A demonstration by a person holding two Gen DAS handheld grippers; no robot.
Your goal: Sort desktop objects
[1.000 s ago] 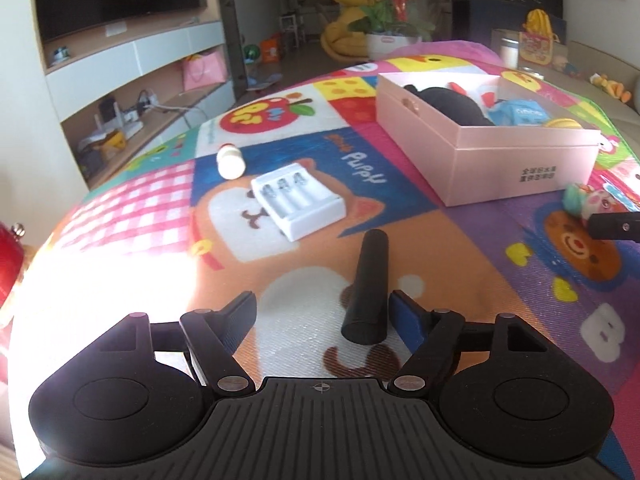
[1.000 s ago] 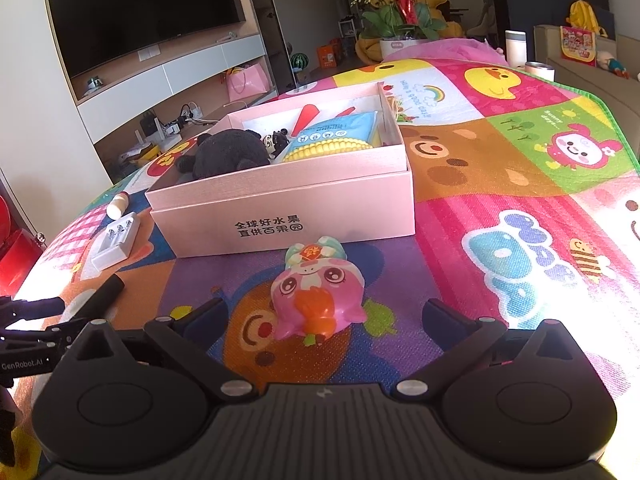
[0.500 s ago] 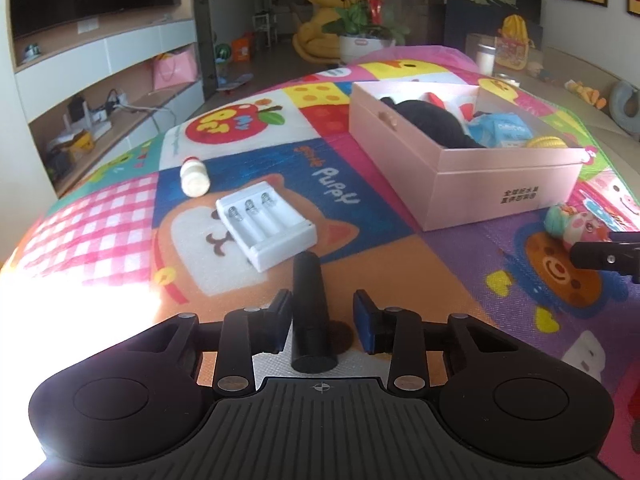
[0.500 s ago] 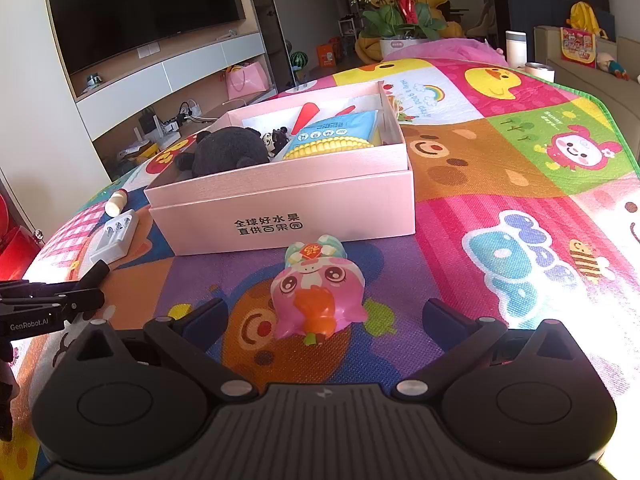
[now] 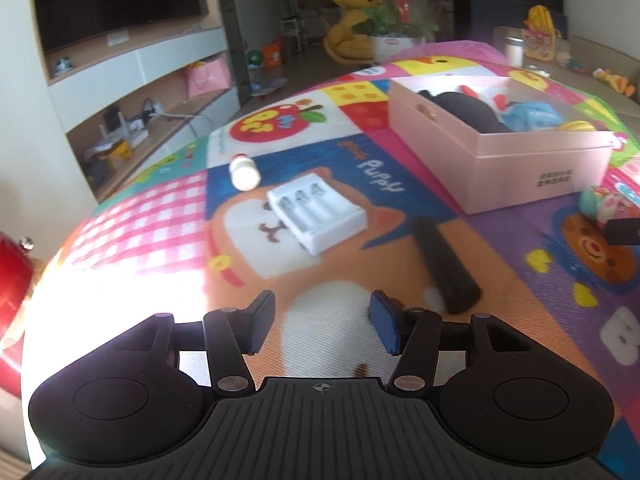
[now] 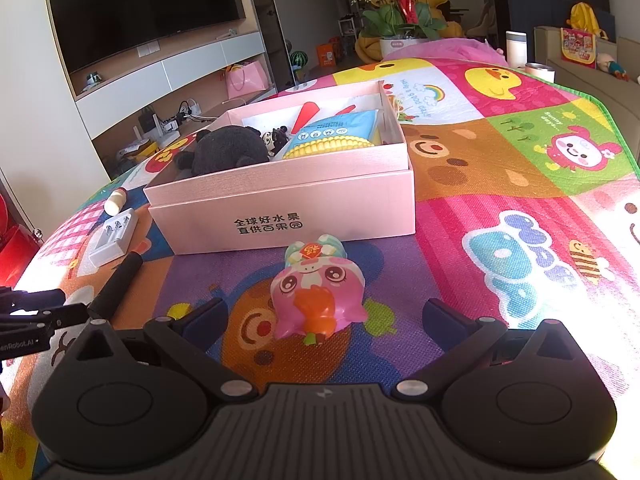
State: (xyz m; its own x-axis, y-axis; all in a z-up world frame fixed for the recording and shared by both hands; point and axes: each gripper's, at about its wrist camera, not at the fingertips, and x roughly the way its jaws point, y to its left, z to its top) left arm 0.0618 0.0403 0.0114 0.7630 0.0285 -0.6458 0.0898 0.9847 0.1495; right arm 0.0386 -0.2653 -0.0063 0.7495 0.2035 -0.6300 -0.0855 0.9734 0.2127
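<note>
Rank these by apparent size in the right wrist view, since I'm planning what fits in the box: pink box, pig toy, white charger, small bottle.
1. Pink box, clearly largest.
2. Pig toy, though it lies nearest the camera, which inflates it.
3. White charger.
4. Small bottle, smallest, also farthest away.

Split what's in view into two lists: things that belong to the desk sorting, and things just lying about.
Job:
pink box
black cylinder
battery charger
small bottle
pink toy

Lying about:
orchid pot
television
pink bag
</note>
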